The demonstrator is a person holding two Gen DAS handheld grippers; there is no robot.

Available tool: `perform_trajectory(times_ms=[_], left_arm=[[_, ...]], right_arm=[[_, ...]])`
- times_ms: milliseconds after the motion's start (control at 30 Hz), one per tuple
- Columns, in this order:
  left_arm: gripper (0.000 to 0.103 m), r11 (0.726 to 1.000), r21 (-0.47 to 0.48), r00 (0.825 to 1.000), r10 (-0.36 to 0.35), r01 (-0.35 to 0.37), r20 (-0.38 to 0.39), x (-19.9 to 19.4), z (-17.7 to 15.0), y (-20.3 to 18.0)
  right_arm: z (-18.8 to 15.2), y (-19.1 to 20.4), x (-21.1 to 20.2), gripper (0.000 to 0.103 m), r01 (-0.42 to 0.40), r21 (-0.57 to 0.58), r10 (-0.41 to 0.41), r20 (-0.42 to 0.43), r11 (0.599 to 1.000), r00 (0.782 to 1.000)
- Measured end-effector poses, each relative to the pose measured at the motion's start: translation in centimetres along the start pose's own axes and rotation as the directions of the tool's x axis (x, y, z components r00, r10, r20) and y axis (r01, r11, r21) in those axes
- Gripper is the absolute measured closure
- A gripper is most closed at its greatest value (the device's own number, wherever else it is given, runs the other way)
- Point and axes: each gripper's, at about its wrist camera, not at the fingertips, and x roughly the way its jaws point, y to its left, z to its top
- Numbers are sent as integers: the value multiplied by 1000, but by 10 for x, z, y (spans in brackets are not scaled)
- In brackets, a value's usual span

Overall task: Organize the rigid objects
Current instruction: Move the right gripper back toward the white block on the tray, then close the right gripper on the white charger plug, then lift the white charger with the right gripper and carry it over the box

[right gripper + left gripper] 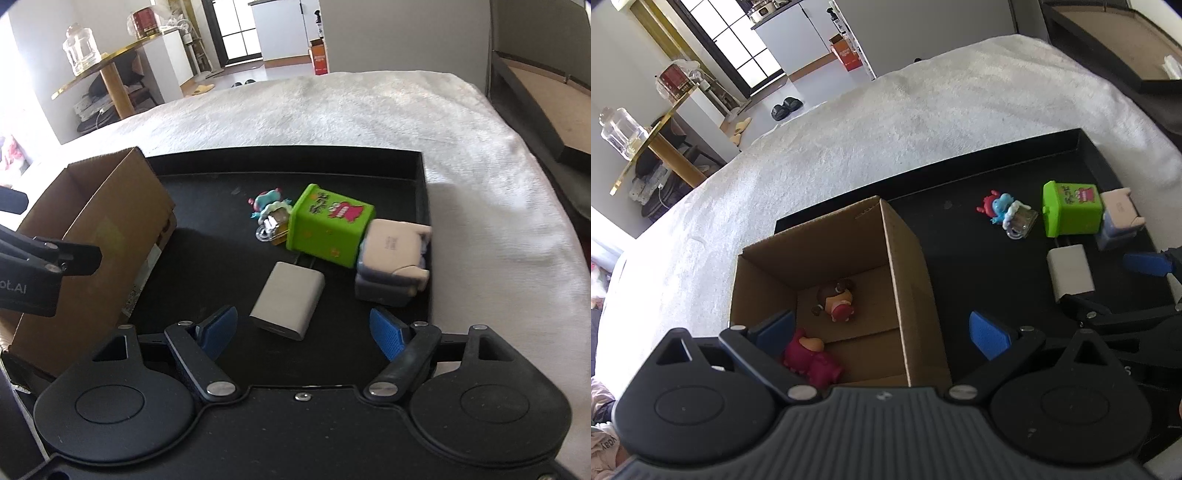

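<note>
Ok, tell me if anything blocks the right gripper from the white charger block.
Nothing visible does. The right gripper is open, and the white charger block lies flat on the black tray just ahead of its fingertips, apart from the green toy bin behind it.

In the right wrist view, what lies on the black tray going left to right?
Cardboard box → small blue toy figure → green toy bin → pale pink clip-lid box.

Bright daylight from far windows [738, 40]; strong fisheye bending at edges; right view perhaps slightly motion-blurred.
</note>
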Motion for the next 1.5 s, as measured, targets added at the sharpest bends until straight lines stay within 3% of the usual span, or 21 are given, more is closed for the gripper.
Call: perform_trajectory(times_ms=[167, 367, 1067, 1367, 1500], left_arm=[[3, 1000, 20, 1000, 13, -13, -12, 8, 0, -5], [3, 998, 56, 999, 39, -39, -16, 14, -1, -13], [3, 989, 109, 994, 100, -96, -33, 18, -7, -23], [3, 986, 127, 993, 113, -106, -44, 18, -11, -22], [3, 988, 117, 993, 107, -102, -42, 14, -12, -18]], right_arm=[[2, 7, 10, 30, 12, -12, -12, 10, 1000, 1000], [0, 7, 18, 63, 30, -30, -30, -11, 999, 999], [-15, -9, -6, 63, 59, 8, -58, -84, 998, 995], [-8, -4, 5, 60, 110, -18, -111, -44, 994, 993], [-7, -5, 3, 67, 108, -26, -109, -55, 994, 992]])
